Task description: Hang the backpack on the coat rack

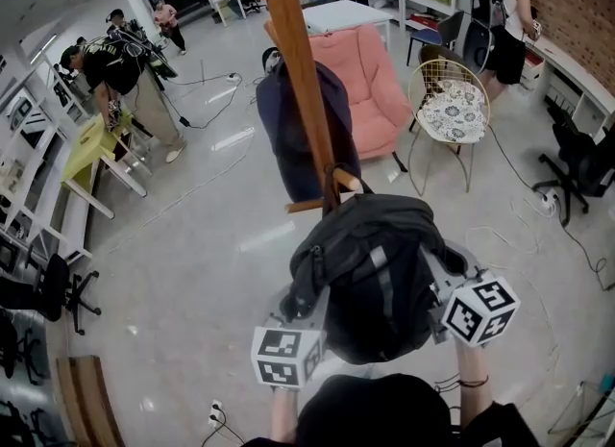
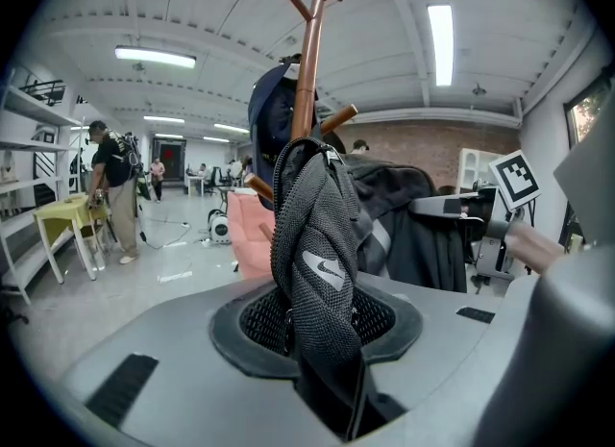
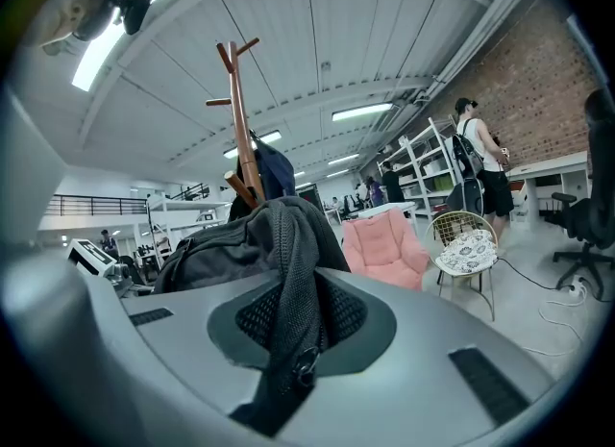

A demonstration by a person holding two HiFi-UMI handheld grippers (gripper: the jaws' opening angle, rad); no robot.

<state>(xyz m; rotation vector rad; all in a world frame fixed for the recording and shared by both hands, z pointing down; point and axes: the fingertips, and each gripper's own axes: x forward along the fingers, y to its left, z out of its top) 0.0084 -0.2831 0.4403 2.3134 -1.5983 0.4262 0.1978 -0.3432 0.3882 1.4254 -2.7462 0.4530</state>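
Head view: the backpack (image 1: 375,272) is held up between both grippers, its top at a lower peg (image 1: 348,182) of the rack (image 1: 300,70). Only the gripper views show the grips. The left gripper (image 2: 317,335) is clamped on a mesh strap (image 2: 312,234), and the right gripper (image 3: 288,339) is clamped on a second strap (image 3: 286,262).

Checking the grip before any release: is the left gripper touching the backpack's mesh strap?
Touching. The left gripper view shows the left gripper with its jaws closed on the mesh strap, which runs down between them with no gap.
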